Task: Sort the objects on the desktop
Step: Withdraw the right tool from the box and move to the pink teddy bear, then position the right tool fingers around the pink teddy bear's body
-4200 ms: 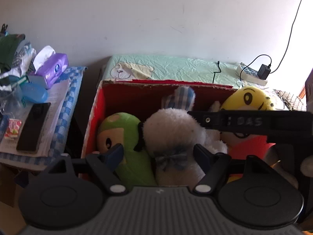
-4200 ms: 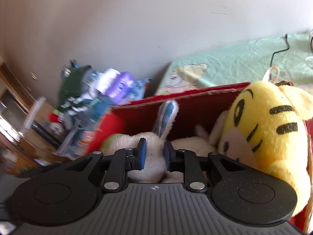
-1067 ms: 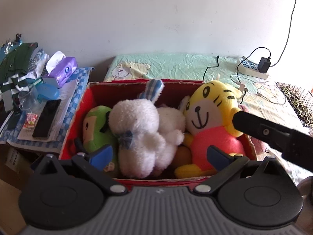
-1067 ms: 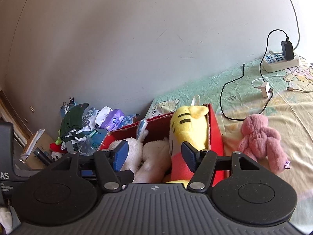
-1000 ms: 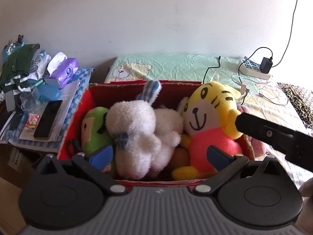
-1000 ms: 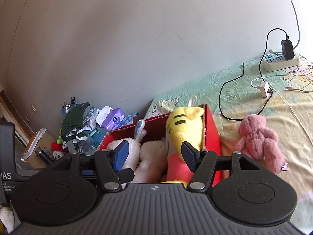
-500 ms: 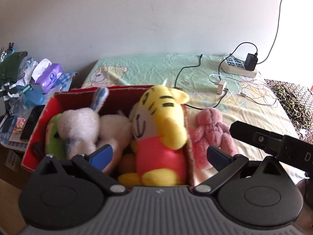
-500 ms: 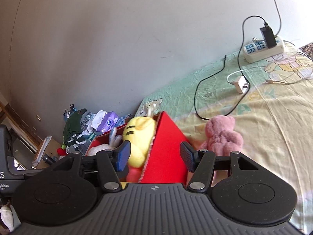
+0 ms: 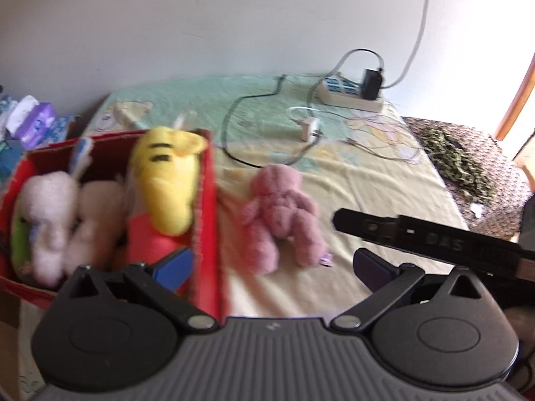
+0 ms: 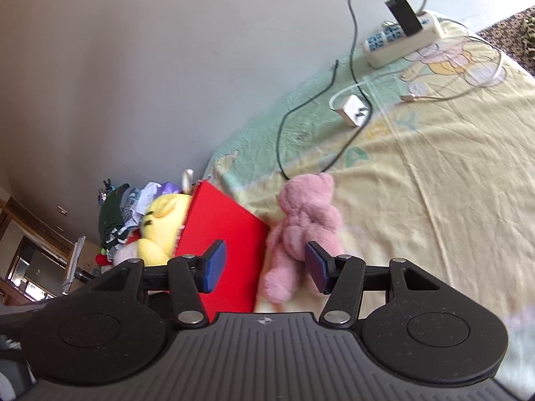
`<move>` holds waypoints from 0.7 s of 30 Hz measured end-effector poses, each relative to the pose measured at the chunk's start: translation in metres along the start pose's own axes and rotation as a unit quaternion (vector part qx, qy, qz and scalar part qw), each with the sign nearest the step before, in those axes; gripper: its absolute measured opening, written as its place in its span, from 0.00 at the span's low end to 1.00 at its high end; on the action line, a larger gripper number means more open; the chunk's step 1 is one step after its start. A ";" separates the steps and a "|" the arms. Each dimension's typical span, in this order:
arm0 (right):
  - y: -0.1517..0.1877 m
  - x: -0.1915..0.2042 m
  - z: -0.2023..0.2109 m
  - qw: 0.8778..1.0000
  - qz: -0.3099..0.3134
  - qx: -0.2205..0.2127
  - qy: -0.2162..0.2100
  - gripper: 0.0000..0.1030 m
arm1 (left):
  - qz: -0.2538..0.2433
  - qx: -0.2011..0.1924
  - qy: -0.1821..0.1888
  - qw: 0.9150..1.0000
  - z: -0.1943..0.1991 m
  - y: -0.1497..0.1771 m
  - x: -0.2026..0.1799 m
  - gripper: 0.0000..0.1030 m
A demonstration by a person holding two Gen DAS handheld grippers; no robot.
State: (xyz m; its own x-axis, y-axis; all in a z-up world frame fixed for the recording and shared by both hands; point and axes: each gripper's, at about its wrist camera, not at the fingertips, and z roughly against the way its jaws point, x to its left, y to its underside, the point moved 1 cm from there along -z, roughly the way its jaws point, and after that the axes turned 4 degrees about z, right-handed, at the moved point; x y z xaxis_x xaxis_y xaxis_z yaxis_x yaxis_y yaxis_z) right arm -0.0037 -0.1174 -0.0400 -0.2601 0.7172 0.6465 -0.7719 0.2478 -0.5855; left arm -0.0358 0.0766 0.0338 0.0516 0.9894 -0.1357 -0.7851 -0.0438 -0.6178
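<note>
left gripper [image 9: 272, 262] hanging spread wide, empty | right gripper [image 10: 265, 270] spread, empty | pink plush [image 10: 302, 224] lying on bedsheet [image 10: 451, 167] beside red box [image 10: 224, 227]

The red box [image 9: 207, 200] hides the plush toys' lower halves, and motion blur smears them.

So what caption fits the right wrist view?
Open right gripper nears a pink plush toy beside the red box.

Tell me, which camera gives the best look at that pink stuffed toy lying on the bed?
The left wrist view: the pink stuffed toy lies whole and unobstructed on the sheet beside the red box, though slightly blurred. The right wrist view shows it sharper, but a gripper finger hides part of it.
</note>
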 end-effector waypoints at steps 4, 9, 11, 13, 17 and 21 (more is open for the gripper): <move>-0.003 -0.024 0.005 1.000 -0.015 0.011 0.012 0.50 | -0.003 0.017 0.047 0.999 -0.020 0.006 -0.022 0.99; -0.010 -0.051 0.012 0.999 -0.035 0.023 0.024 0.47 | 0.014 0.056 0.099 0.993 -0.056 0.012 -0.039 0.99; -0.012 -0.059 0.013 0.998 -0.038 0.030 0.028 0.47 | 0.038 0.064 0.102 0.992 -0.069 0.015 -0.039 0.99; -0.014 -0.066 0.011 0.998 -0.043 0.038 0.026 0.47 | 0.053 0.062 0.088 0.993 -0.078 0.018 -0.038 0.99; -0.021 -0.074 -0.002 0.997 -0.054 0.062 0.004 0.47 | 0.032 0.042 0.019 0.998 -0.091 0.017 -0.039 0.99; -0.027 -0.073 -0.025 0.996 -0.042 0.081 -0.017 0.47 | 0.017 0.036 -0.013 0.999 -0.102 0.013 -0.038 0.98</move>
State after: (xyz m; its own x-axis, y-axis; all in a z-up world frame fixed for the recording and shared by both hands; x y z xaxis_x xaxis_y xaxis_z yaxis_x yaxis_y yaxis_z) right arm 0.0510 -0.1601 -0.0839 -0.2087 0.6755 0.7072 -0.8743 0.1951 -0.4444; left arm 0.0153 0.0241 -0.0482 0.0092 0.9909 -0.1340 -0.8290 -0.0674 -0.5551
